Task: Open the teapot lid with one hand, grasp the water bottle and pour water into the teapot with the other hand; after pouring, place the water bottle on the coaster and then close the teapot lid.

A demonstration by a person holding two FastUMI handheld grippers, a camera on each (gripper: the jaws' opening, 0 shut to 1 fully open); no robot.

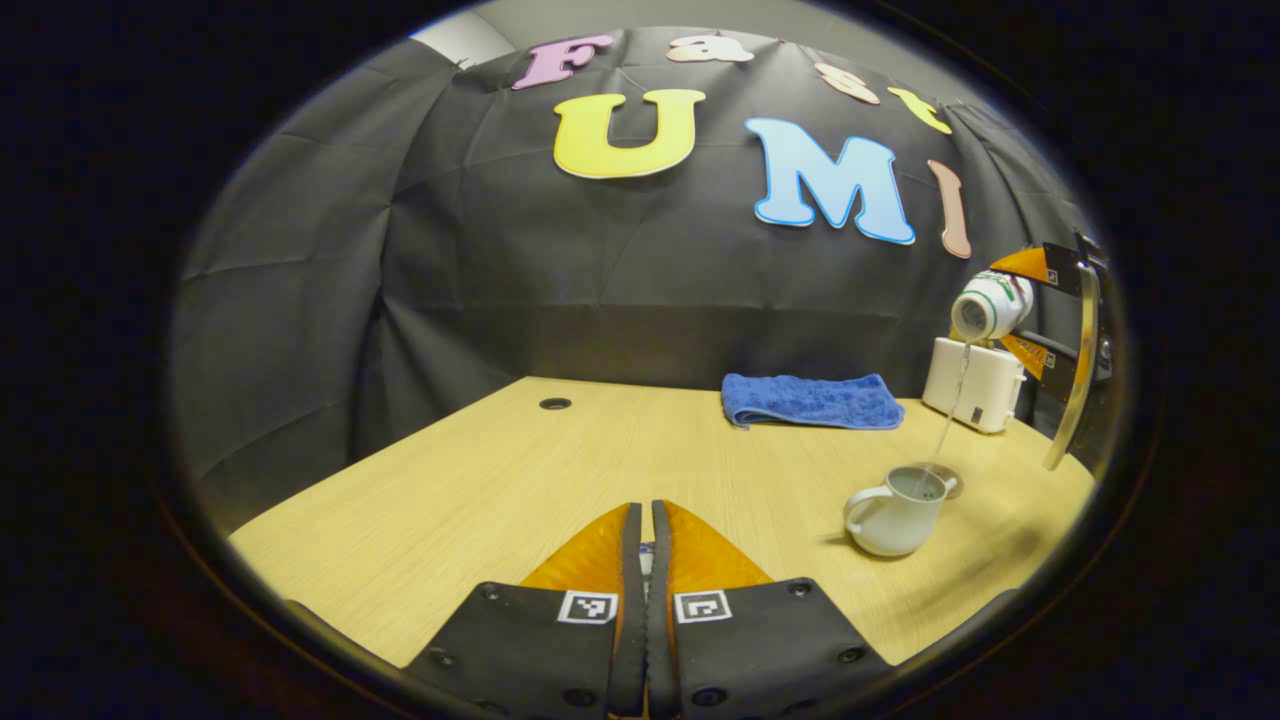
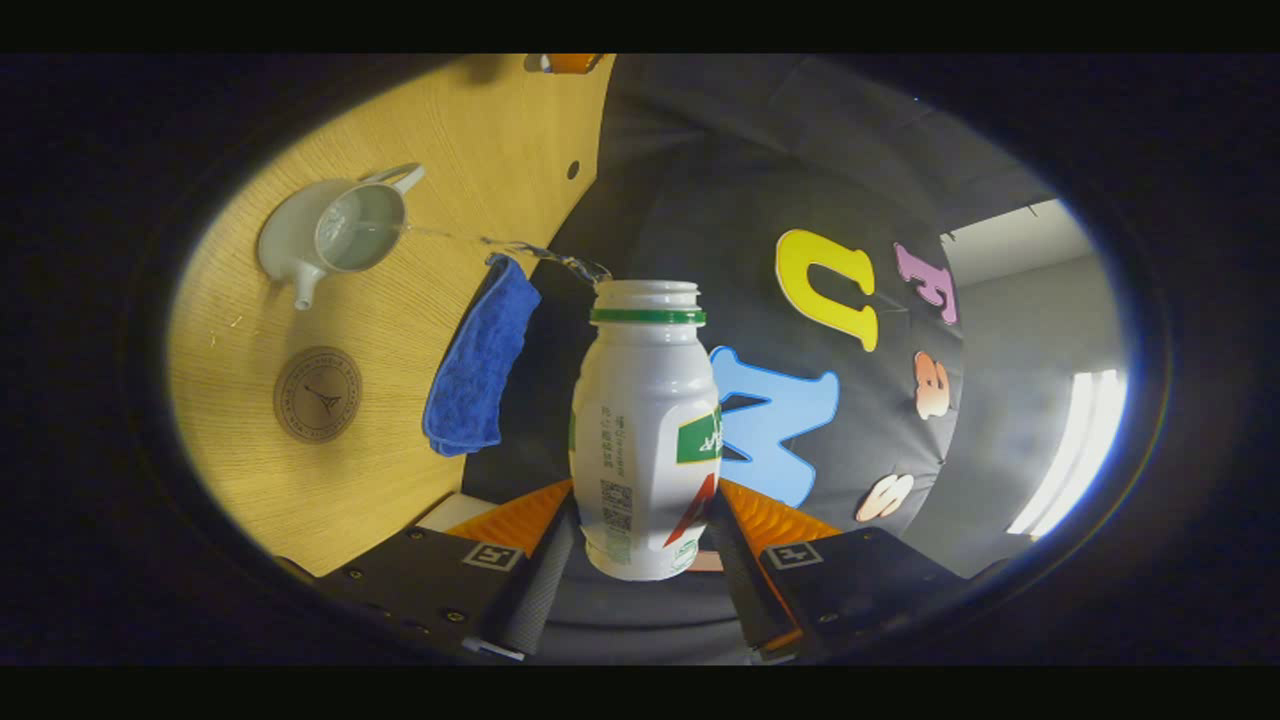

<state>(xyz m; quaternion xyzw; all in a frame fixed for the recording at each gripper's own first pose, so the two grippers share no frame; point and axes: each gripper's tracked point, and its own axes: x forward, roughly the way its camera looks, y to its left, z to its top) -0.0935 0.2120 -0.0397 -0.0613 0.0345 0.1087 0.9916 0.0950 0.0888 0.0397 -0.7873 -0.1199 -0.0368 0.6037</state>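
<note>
Water bottle (image 2: pixel 645 430) tipped, gripped by right tongs (image 2: pixel 640 540) | teapot (image 1: pixel 897 510) lidless | left tongs (image 1: pixel 645 540) clenched

Your left gripper (image 1: pixel 646 540) sits at bottom centre of the frame, fingers nearly together w/ sth small pinched between them, too hidden to tell what. Wooden table (image 1: pixel 480 490) fills the lower half. Lower right: white teapot (image 1: pixel 895 511), lid off, handle to its left. Upper right: water bottle (image 1: pixel 988 305) tipped mouth-down in the right gripper (image 1: pixel 1040 305), thin stream of water (image 1: pixel 950 410) falling into the teapot. White box (image 1: pixel 975 385) stands behind the stream, folded blue towel (image 1: pixel 810 401) just left of it, centre-right. Small dark hole (image 1: pixel 555 404) in the tabletop, centre-left.
</note>
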